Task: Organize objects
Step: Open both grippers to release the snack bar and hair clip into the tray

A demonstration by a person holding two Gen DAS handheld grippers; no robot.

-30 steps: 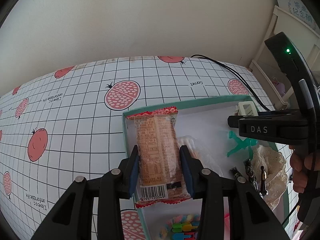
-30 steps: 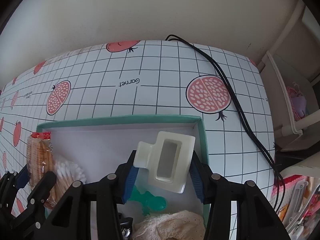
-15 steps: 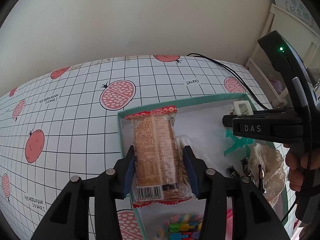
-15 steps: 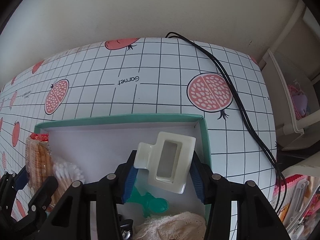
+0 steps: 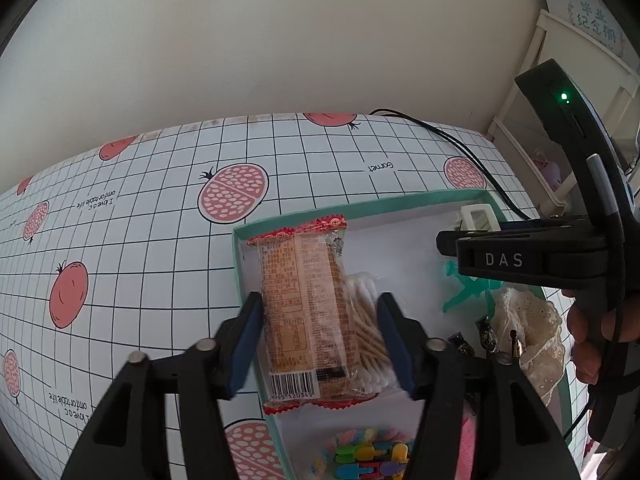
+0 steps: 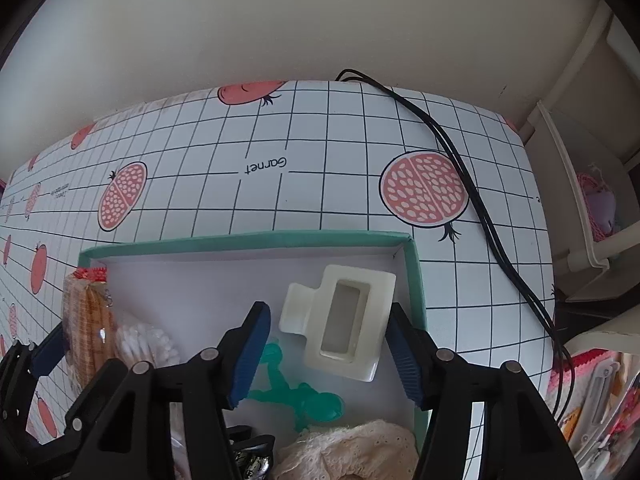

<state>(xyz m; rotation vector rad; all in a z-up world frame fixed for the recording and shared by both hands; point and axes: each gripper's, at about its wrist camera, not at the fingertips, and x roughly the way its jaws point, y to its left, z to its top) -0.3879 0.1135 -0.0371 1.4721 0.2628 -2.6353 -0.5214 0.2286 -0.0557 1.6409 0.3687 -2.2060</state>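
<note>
A teal-rimmed box [image 5: 360, 206] lies on the pomegranate-print tablecloth. An orange biscuit packet [image 5: 304, 300] rests in its left part, leaning on a bundle of cotton swabs [image 5: 364, 320]. My left gripper [image 5: 318, 304] is open around the packet, with a clear gap at the right finger. In the right wrist view, a cream hair claw clip [image 6: 340, 320] lies in the far right corner of the box [image 6: 248, 240]. My right gripper [image 6: 326, 312] stands open around it, with a gap at the left finger. The biscuit packet [image 6: 86, 316] shows at the box's left.
The box also holds a green clip [image 6: 304, 400], lace fabric [image 6: 360, 452], dark metal clips [image 5: 486, 334] and coloured pegs [image 5: 368, 454]. A black cable [image 6: 460, 168] crosses the cloth at the right. A white rack [image 6: 580, 220] stands past the table's right edge.
Both grippers have opened. The biscuit packet and the hair clip have been let go and lie in the box.
</note>
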